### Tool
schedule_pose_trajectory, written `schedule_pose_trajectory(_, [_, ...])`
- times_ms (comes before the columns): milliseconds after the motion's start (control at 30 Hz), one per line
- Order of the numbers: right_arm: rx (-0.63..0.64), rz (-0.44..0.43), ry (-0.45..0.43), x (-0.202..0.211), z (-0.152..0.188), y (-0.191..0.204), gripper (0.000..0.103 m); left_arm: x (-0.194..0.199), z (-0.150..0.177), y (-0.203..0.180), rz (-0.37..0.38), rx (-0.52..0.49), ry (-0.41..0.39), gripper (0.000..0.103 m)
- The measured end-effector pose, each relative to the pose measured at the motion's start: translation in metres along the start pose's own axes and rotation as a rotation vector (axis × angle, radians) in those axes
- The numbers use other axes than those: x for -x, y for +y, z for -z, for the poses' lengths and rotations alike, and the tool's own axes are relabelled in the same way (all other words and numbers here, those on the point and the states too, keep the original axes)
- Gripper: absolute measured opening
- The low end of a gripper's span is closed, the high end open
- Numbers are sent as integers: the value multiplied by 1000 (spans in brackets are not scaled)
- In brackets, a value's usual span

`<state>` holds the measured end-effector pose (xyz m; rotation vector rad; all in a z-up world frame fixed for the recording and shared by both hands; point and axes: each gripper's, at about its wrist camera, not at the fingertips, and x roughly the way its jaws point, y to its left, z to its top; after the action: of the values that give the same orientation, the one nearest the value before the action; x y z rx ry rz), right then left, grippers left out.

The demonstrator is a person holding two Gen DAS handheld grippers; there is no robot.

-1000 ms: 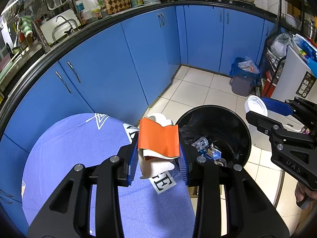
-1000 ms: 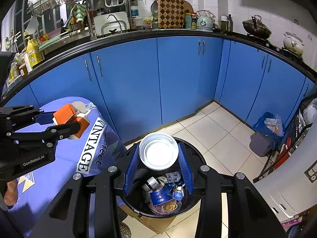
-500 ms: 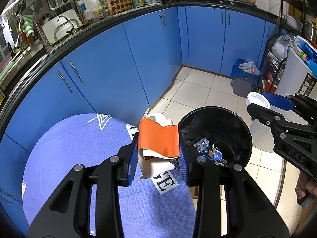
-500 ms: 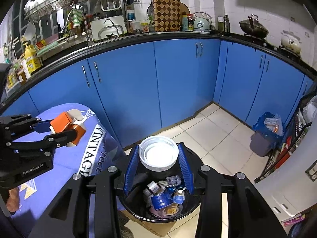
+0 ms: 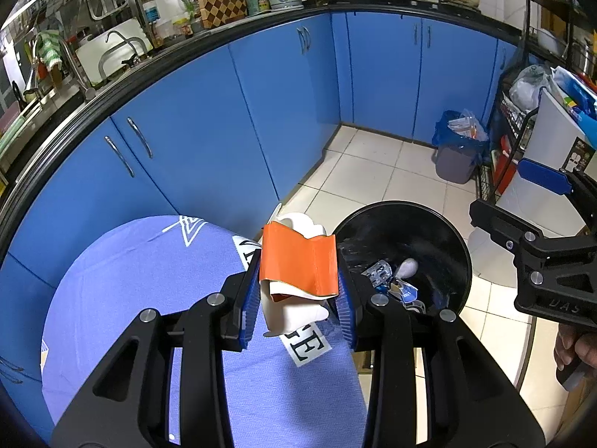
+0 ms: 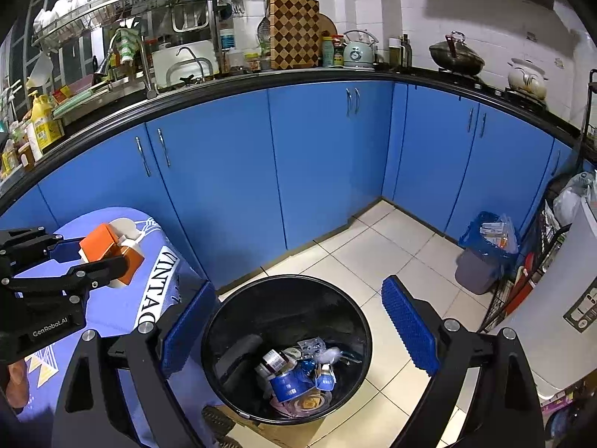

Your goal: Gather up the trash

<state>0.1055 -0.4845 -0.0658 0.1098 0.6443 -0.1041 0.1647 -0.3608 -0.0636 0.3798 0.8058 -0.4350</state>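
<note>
Left wrist camera looks down along its fingers over the blue cloth (image 5: 130,298), near the black bin (image 5: 447,231). Right wrist camera sits above that bin (image 6: 231,298), probably closer. Both face the blue cabinets (image 6: 317,156).

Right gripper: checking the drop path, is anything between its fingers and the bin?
Nothing: right wrist view shows the opening right gripper empty over the bin.
</note>
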Motion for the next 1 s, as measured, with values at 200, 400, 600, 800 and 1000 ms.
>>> schedule_pose_trajectory(200, [-15,25,-4,2,3,-8,88,0,-4,-11,9,-20,-6,37])
schedule_pose_trajectory(400, [-48,27,-1,2,8,-19,88,-2,-12,-21,16,-37,-14,39])
schedule_pose_trajectory(600, [-78,32,1,0,14,-30,88,-5,-25,-31,29,-54,-17,64])
schedule_pose_trajectory(800, [-111,33,4,0,19,-37,88,5,-24,-28,-51,-29,-74,99])
schedule_pose_trajectory(1000, [-140,34,-6,6,23,-36,88,8,-18,-22,-52,-21,-69,99])
